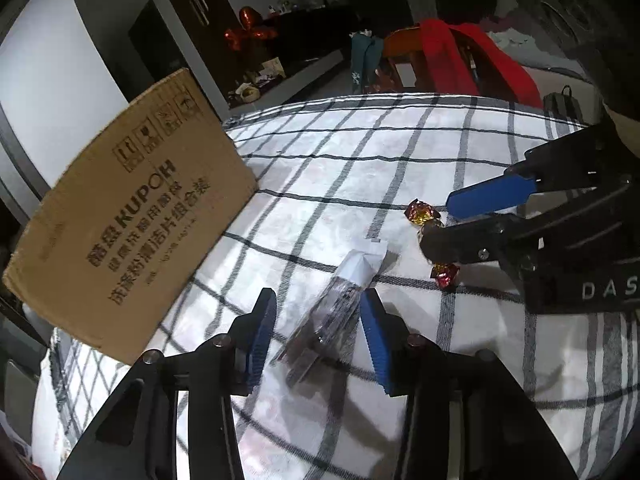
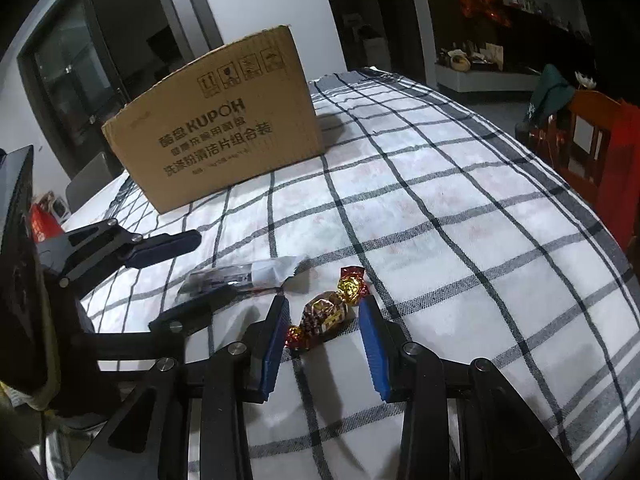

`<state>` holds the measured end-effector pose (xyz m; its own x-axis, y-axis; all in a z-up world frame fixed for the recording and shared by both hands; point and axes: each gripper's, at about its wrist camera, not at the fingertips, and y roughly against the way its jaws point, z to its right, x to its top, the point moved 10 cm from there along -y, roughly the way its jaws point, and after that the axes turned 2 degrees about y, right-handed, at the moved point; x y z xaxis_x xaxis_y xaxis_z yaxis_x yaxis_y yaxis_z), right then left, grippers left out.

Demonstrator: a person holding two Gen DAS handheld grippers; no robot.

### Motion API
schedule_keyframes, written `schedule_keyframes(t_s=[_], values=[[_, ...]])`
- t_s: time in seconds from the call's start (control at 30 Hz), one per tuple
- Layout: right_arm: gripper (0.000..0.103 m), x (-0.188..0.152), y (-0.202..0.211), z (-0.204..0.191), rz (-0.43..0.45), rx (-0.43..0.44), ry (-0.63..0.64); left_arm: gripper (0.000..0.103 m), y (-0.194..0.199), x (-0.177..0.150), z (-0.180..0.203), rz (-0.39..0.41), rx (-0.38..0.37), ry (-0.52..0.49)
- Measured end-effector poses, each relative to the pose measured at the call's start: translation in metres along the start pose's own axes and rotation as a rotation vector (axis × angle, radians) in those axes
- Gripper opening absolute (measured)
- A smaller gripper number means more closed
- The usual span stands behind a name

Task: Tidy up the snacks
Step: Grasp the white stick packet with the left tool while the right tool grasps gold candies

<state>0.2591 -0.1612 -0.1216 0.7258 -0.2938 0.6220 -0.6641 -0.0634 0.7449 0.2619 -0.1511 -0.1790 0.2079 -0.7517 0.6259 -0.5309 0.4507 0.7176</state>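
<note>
A long clear-and-white snack packet (image 1: 340, 300) (image 2: 244, 274) lies on the checked tablecloth (image 1: 360, 152) (image 2: 440, 200). My left gripper (image 1: 318, 294) (image 2: 212, 264) straddles it, jaws open, with a gap at the left pad. To its right lies a gold-and-red wrapped candy (image 2: 326, 312) (image 1: 420, 214). My right gripper (image 2: 324, 300) (image 1: 438, 220) is down around it, open, with room on both sides of the candy's body. One twisted end lies close to the left pad. A brown cardboard box (image 1: 132, 216) (image 2: 224, 132) stands at the far left of the table.
A wooden chair draped in red cloth (image 1: 452, 52) (image 2: 592, 140) stands beyond the table's far right side. Dark cabinets and a shelf with red balloons (image 1: 250, 28) line the back of the room. The cloth runs on past the candy to the table's far edge.
</note>
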Motion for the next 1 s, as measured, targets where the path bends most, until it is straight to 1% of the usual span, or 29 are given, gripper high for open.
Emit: schedule_keyframes(t_s=[0.07,0.13,0.23,0.3,0.33,0.4,0.57,0.67,0.77,0.8,1.0], values=[[0.038,0.000,-0.003,0.001,-0.007,0.003,-0.004,0.043,-0.004,0.000,0.001,-0.007,-0.007,-0.004],[0.038,-0.001,-0.005,0.001,-0.015,0.008,-0.010,0.039,-0.009,0.000,0.002,-0.017,-0.019,-0.002],[0.037,-0.002,-0.008,-0.001,-0.024,0.018,-0.014,0.038,-0.014,0.000,0.003,-0.031,-0.037,0.010],[0.037,-0.003,-0.009,-0.002,-0.033,0.023,-0.017,0.034,-0.016,0.000,0.004,-0.039,-0.050,0.016],[0.037,-0.004,-0.011,-0.003,-0.042,0.030,-0.021,0.031,-0.017,0.000,0.004,-0.044,-0.060,0.024],[0.037,-0.003,-0.012,-0.002,-0.040,0.029,-0.021,0.030,-0.018,0.001,0.003,-0.057,-0.079,0.050],[0.037,-0.002,-0.013,-0.002,-0.044,0.036,-0.025,0.030,-0.024,0.000,-0.002,-0.110,-0.128,0.122],[0.029,-0.002,-0.013,-0.001,-0.053,0.032,-0.023,0.030,-0.027,0.000,-0.005,-0.148,-0.151,0.159],[0.028,-0.002,-0.014,-0.001,-0.057,0.029,-0.016,0.030,-0.029,0.000,-0.006,-0.168,-0.159,0.177],[0.028,-0.002,-0.014,0.000,-0.057,0.028,-0.015,0.028,-0.029,0.000,-0.006,-0.171,-0.159,0.178],[0.028,0.002,-0.008,0.001,-0.040,0.038,-0.012,0.024,-0.024,0.003,-0.003,-0.168,-0.120,0.138]])
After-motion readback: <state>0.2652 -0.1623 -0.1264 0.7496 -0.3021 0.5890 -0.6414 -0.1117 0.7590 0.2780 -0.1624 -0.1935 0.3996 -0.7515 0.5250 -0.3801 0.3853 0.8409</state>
